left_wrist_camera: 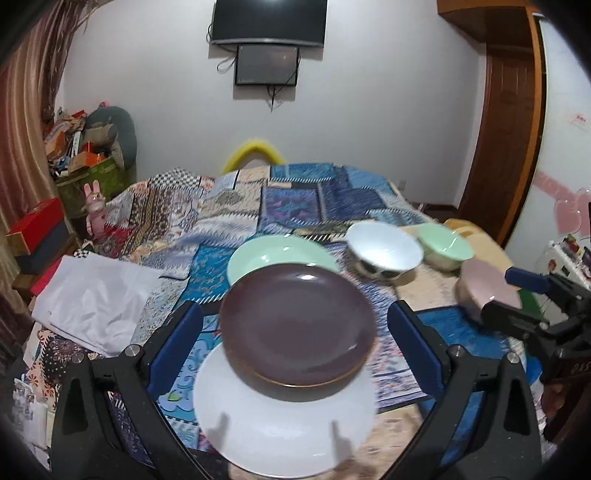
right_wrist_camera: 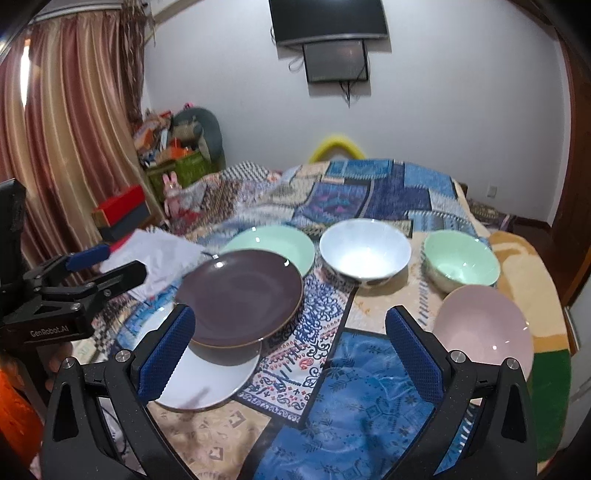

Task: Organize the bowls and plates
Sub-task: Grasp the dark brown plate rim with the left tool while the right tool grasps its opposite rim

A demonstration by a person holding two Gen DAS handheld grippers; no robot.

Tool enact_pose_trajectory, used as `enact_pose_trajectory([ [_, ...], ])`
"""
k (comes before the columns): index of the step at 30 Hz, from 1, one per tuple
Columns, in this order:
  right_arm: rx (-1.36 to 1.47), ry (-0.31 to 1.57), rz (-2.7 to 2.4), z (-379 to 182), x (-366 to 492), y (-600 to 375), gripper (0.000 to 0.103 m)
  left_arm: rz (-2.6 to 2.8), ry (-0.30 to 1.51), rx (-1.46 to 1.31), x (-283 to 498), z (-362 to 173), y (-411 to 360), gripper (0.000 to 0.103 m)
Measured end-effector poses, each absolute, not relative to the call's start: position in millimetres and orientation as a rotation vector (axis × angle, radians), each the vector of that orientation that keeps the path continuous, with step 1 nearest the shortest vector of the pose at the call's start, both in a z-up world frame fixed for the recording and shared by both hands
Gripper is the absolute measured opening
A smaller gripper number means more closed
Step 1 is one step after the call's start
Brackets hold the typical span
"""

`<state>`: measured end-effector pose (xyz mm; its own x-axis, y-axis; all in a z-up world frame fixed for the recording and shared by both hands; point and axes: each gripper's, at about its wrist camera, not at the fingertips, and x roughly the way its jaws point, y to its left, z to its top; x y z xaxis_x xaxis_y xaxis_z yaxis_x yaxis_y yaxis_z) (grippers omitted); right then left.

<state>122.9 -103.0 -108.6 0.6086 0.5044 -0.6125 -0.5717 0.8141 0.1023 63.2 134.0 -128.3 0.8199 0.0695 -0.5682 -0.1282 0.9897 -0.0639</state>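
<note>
A dark purple plate [left_wrist_camera: 297, 325] rests tilted on a white plate [left_wrist_camera: 280, 417], overlapping its far side. Behind them lies a mint green plate [left_wrist_camera: 273, 253]. To the right stand a white bowl [left_wrist_camera: 384, 251], a mint green bowl [left_wrist_camera: 445, 243] and a pink bowl [left_wrist_camera: 487, 288]. My left gripper [left_wrist_camera: 295, 343] is open, its fingers either side of the purple plate, above it. My right gripper [right_wrist_camera: 291, 354] is open and empty over the blue cloth, between the purple plate [right_wrist_camera: 240, 295] and the pink bowl [right_wrist_camera: 484, 328]. The white plate [right_wrist_camera: 207, 376] lies at its left finger.
Everything sits on a patchwork cloth [right_wrist_camera: 332, 413] over a bed or table. A folded white cloth [left_wrist_camera: 96, 302] lies at the left. Red boxes [left_wrist_camera: 35, 229] and a cluttered green basket [left_wrist_camera: 92, 170] stand by the curtain. A screen [left_wrist_camera: 267, 22] hangs on the far wall.
</note>
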Motion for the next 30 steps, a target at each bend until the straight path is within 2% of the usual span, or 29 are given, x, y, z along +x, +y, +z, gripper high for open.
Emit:
enact_pose_trajectory([
  [6, -0.097, 0.751, 0.607, -131.3, 149.4, -88.0, 0.1, 0.118, 0.682, -0.122, 87.2, -157.6, 170.2, 0.099],
  [8, -0.104, 0.777, 0.6, -139.5, 158.4, -81.9, 0.092, 0.12, 0.714, -0.131, 98.2, -169.7, 183.4, 0.093],
  [10, -0.114, 0.811, 0.595, -149.0, 168.3, -75.8, 0.087, 0.103, 0.757, -0.148, 107.9, -179.5, 193.2, 0.077],
  [12, -0.119, 0.832, 0.593, -155.2, 173.3, -70.1, 0.083, 0.09, 0.796, -0.18, 118.5, -191.6, 204.4, 0.07],
  [18, -0.132, 0.9, 0.591, -175.9, 185.4, -56.8, 0.066, 0.104, 0.841, -0.208, 141.0, -215.0, 225.3, 0.061],
  [22, -0.138, 0.945, 0.585, -187.9, 191.6, -49.7, 0.054, 0.08, 0.889, -0.237, 153.5, -227.6, 235.4, 0.041],
  [30, -0.135, 0.992, 0.588, -202.0, 203.5, -40.6, 0.047, 0.045, 0.919, -0.269, 164.4, -238.7, 242.5, 0.04],
])
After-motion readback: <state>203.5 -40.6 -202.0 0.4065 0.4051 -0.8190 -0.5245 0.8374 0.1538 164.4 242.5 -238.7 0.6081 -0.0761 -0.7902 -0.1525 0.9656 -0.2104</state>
